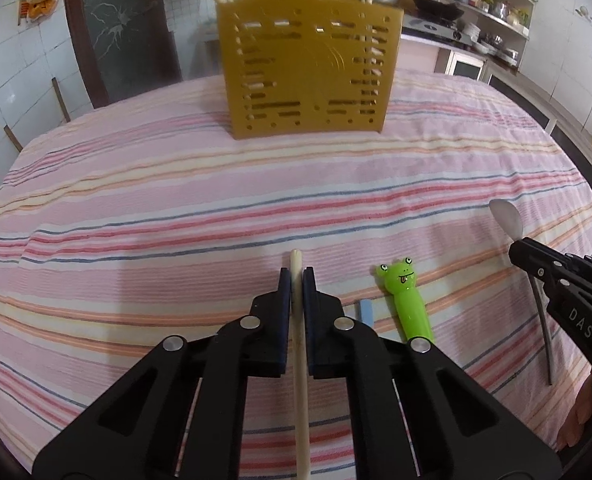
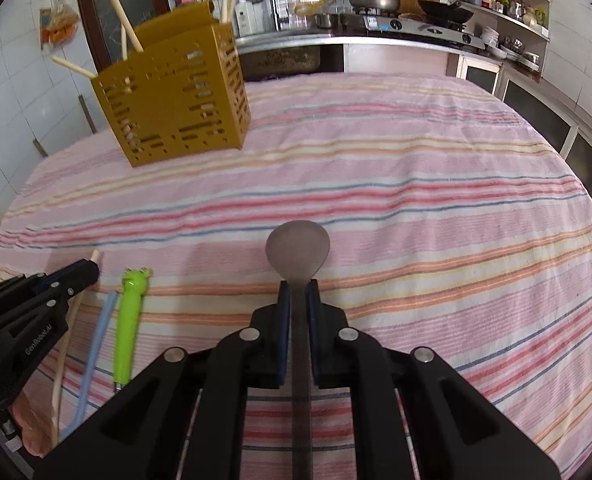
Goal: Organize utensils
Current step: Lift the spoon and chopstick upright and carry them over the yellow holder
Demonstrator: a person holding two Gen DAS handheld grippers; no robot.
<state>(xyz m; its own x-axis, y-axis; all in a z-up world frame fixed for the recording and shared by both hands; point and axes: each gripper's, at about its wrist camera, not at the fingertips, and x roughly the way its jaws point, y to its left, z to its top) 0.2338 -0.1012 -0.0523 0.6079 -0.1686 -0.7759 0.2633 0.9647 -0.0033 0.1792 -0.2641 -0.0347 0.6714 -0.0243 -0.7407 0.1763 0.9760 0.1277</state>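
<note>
The left claw (image 1: pixel 296 280) is clamped on a pale chopstick (image 1: pixel 298 320) low over the striped desk (image 1: pixel 176 208). The right claw (image 2: pixel 297 292) grips a metal spoon (image 2: pixel 298 246) by its neck. Between them lie a green frog-headed utensil (image 1: pixel 406 300) and a blue stick (image 2: pixel 96 332). Farther back stands the yellow holder (image 1: pixel 310 76), with chopsticks in it.

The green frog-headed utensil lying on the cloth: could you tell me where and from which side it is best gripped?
Grip the green frog utensil on its straight handle below the frog head, coming from above with the fingers across its width. It lies flat on the striped cloth, and the blue stick sits close on one side.
</note>
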